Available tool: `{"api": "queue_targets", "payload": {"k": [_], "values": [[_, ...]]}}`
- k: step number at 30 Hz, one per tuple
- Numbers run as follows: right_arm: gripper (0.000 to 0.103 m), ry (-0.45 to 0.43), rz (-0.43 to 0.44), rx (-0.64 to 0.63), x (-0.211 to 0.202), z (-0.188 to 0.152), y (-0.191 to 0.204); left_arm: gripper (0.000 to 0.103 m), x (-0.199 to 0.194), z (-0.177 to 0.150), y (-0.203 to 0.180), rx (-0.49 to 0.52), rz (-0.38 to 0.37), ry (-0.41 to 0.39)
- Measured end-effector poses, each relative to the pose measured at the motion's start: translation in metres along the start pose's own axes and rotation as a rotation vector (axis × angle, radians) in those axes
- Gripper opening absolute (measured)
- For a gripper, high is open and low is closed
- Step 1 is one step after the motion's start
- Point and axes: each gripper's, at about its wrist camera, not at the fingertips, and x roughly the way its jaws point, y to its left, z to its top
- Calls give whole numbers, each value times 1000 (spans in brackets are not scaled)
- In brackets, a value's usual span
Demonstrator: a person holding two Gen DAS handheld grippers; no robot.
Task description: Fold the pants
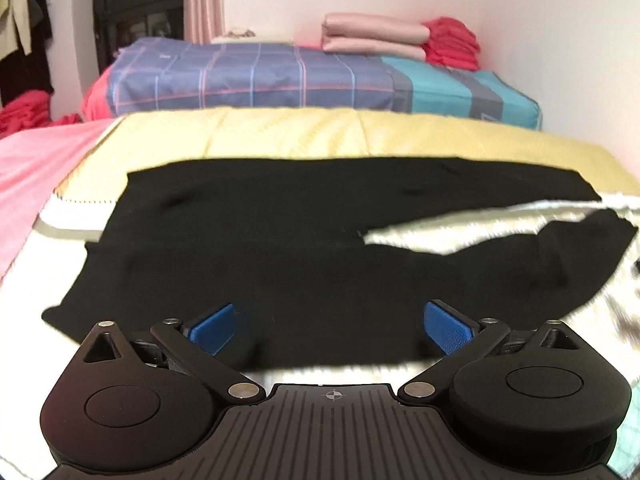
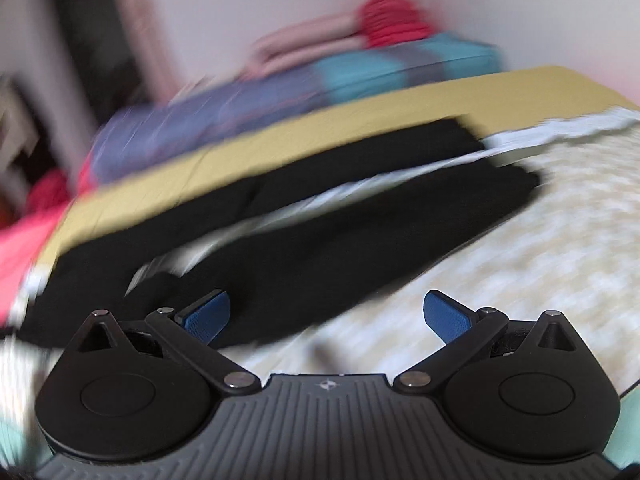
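folded pink bedding (image 1: 372, 34) beside red cloth (image 1: 454, 42) on checked mattress (image 1: 256, 76).

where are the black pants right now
The black pants lie spread flat on the bed, just ahead of the open left gripper, legs pointing right, yellow blanket behind them.

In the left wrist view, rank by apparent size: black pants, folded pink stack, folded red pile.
1. black pants, though nearest the camera.
2. folded pink stack.
3. folded red pile, clearly smaller than the pink.

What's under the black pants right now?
The black pants lie on a pale patterned bedcover, visible between the legs, with the far leg over a yellow sheet. Whatever lies directly beneath the fabric is covered.
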Motion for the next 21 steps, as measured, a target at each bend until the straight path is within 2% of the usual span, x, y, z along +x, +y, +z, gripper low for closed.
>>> {"api": "queue_targets", "payload": {"k": [1,3,5,8,9,11,12,13,14,15,16,18,21], "values": [[96,-22,-15,53,3,12,-17,103,8,3,3,-10,-15,5],[72,26,-72,156,26,29,-56,103,27,7,7,-33,-30,24],[64,59,-156,203,48,45,-80,103,44,6,8,-51,-18,51],[62,96,-196,298,81,47,-108,103,68,2,14,-89,-19,121],[68,93,-190,317,92,44,-111,103,73,-1,16,-106,-21,139],[72,91,-186,320,106,41,-107,103,71,-7,14,-95,-12,115],[68,92,-200,311,115,40,-103,103,71,-8,13,-85,-9,114],[59,83,-223,280,119,39,-96,103,71,-8,12,-80,-4,115],[27,75,-248,243,118,39,-90,103,71,-9,10,-75,0,111],[19,68,-286,207,114,37,-83,103,72,-9,9,-72,2,112],[14,59,-293,180,109,36,-78,103,71,-10,8,-68,5,113],[13,14,-291,163,89,40,-79,103,73,-10,7,-57,5,113],[12,-103,-317,254,45,51,-107,103,73,-10,8,-44,-8,108]]}}
